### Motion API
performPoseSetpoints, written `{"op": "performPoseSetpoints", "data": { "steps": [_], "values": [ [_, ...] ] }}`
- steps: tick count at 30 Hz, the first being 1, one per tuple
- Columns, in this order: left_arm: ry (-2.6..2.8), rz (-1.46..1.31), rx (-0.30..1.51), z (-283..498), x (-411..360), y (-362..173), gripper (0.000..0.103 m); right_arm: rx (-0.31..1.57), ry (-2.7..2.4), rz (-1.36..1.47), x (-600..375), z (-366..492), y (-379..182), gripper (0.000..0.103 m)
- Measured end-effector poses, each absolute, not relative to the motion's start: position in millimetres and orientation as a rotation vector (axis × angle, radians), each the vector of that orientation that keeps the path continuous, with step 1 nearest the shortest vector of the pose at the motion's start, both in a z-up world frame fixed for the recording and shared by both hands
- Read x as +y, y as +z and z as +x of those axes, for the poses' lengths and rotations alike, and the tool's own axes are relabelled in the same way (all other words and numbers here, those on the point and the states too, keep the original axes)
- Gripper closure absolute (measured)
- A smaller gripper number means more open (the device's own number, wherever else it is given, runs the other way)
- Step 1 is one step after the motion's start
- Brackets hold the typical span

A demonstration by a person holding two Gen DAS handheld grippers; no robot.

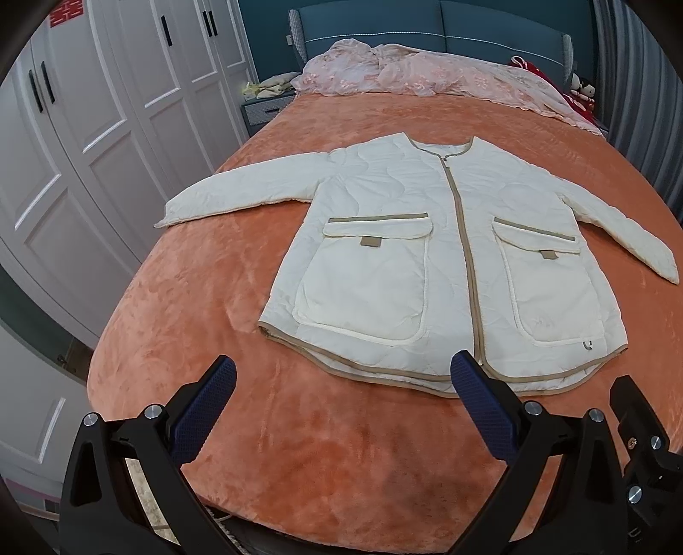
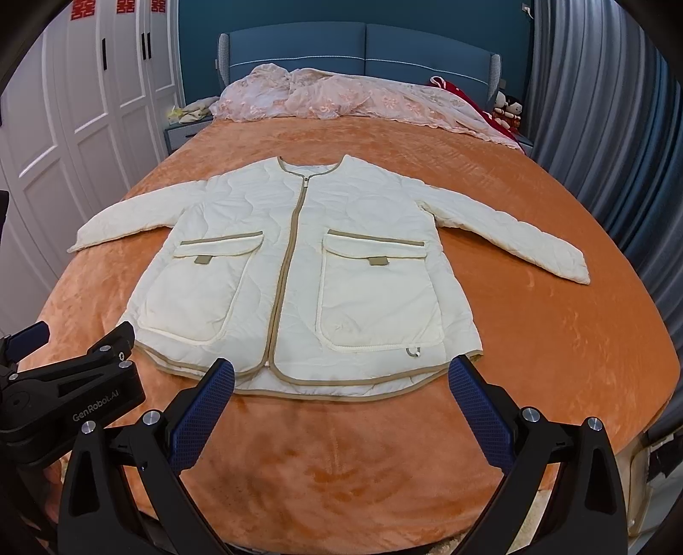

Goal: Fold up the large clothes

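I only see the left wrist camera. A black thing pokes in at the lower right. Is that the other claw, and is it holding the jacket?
Observer: Yes. The right wrist view shows the right claw open and empty, pointing at the cream jacket.
Visitor: Any writing on my claw?
Observer: The left claw has GenRobot.AI printed on its body.
Visitor: How many red cutouts are on the wardrobe?
Observer: Three red paper cutouts along the top. Your view shows one.

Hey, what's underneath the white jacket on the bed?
The white quilted jacket lies flat, zipped, on the orange plush bedspread, which shows all around it. Anything between jacket and bedspread is hidden, as is its back side.
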State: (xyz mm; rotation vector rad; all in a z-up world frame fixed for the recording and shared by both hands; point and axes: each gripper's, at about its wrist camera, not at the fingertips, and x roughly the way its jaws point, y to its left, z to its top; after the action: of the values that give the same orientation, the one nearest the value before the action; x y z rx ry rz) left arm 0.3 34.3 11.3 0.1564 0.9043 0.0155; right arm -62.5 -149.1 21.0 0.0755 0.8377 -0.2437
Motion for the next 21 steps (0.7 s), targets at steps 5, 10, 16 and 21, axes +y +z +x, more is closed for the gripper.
{"op": "performPoseSetpoints", "data": {
  "steps": [5, 10, 16, 21],
  "values": [
    [0.017, 0.153, 0.905, 0, 35, 10, 0.005, 0.838, -0.244, 0.073, -149, -62, 21, 0.005],
    [0.017, 0.153, 0.905, 1, 35, 10, 0.005, 0.837, -0.244, 0.071, -148, -63, 21, 0.005],
    [0.023, 0.14, 0.908, 2, 39, 9, 0.005, 0.838, -0.246, 0.074, -148, -61, 21, 0.005],
    [-0.003, 0.112, 0.924, 14, 43, 7, 0.005, 0.836, -0.26, 0.123, -162, -58, 12, 0.005]
  ]
}}
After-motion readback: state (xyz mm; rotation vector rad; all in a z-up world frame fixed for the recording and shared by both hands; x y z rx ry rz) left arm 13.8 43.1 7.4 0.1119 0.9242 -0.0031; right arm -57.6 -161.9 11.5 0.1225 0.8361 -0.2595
